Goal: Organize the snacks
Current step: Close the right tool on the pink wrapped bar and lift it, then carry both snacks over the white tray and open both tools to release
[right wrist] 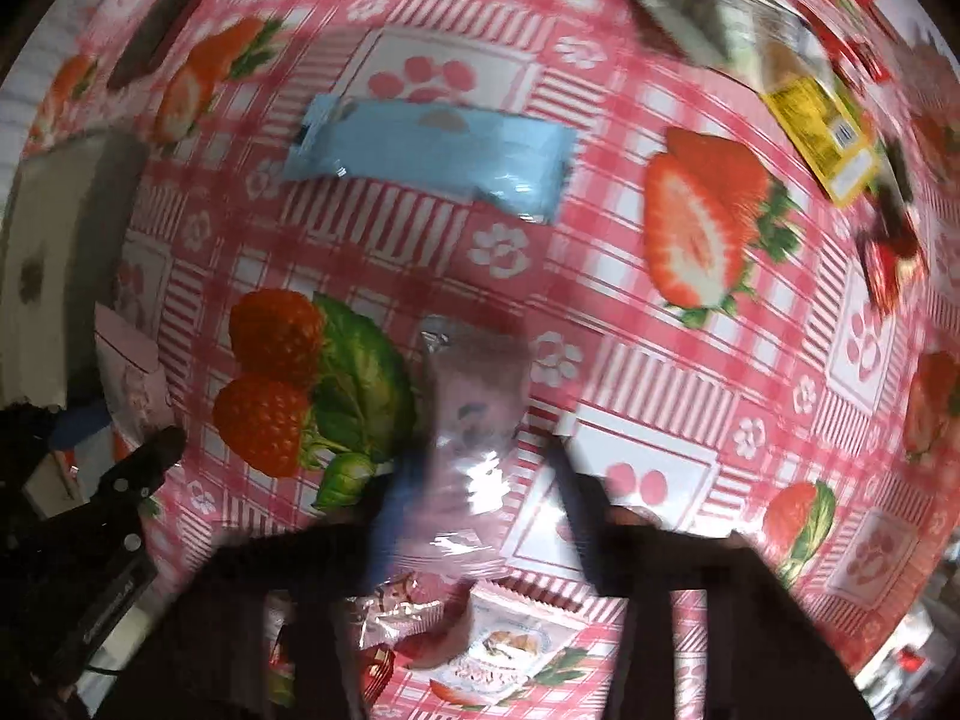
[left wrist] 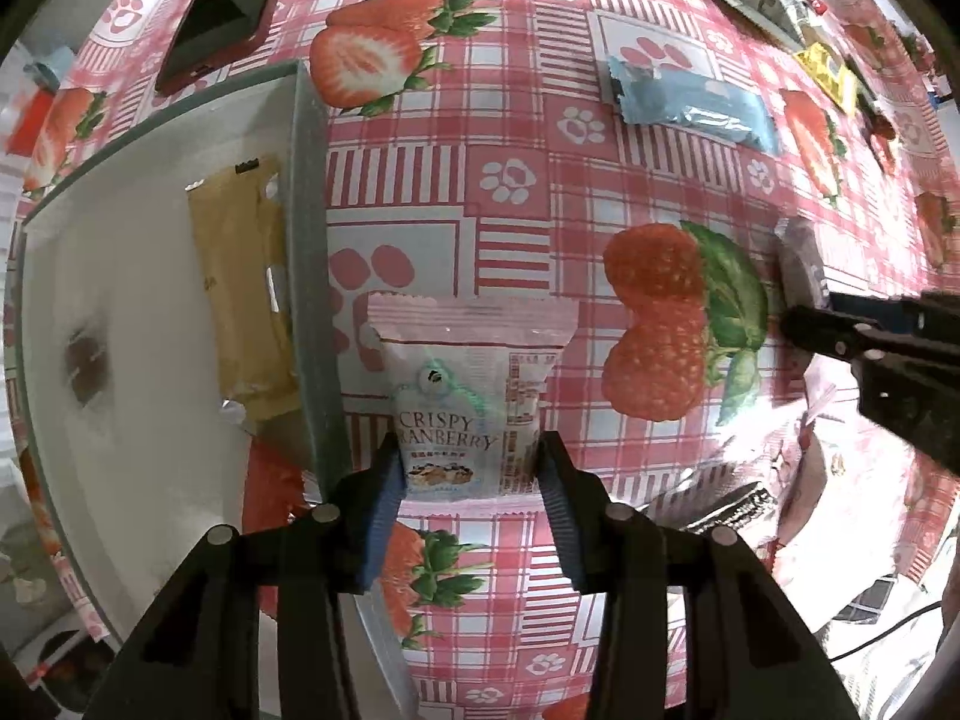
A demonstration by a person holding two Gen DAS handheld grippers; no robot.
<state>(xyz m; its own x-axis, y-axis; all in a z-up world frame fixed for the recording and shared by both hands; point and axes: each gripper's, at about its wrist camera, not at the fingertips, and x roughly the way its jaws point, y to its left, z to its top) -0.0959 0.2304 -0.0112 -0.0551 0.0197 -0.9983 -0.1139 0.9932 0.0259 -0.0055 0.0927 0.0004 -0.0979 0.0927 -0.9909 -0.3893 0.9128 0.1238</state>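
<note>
My left gripper [left wrist: 468,474] is shut on a pink-and-white Crispy Cranberry packet [left wrist: 468,396], held above the strawberry tablecloth just right of the white tray's [left wrist: 144,276] grey wall. A tan packet [left wrist: 240,294] lies in the tray against that wall. My right gripper [right wrist: 474,480] holds a pale purple packet [right wrist: 474,396] between its fingers; the view is blurred. The right gripper [left wrist: 804,300] with that packet [left wrist: 801,258] shows at the right edge of the left wrist view. A light blue packet [right wrist: 432,156] lies on the cloth beyond, also in the left wrist view [left wrist: 690,105].
A dark phone in a red case [left wrist: 228,12] lies beyond the tray. Several packets, grey-green [right wrist: 708,6], yellow [right wrist: 822,126] and red [right wrist: 888,264], lie at the far right. Pink packets [right wrist: 504,648] lie under the right gripper. The left gripper shows at lower left in the right wrist view [right wrist: 150,456].
</note>
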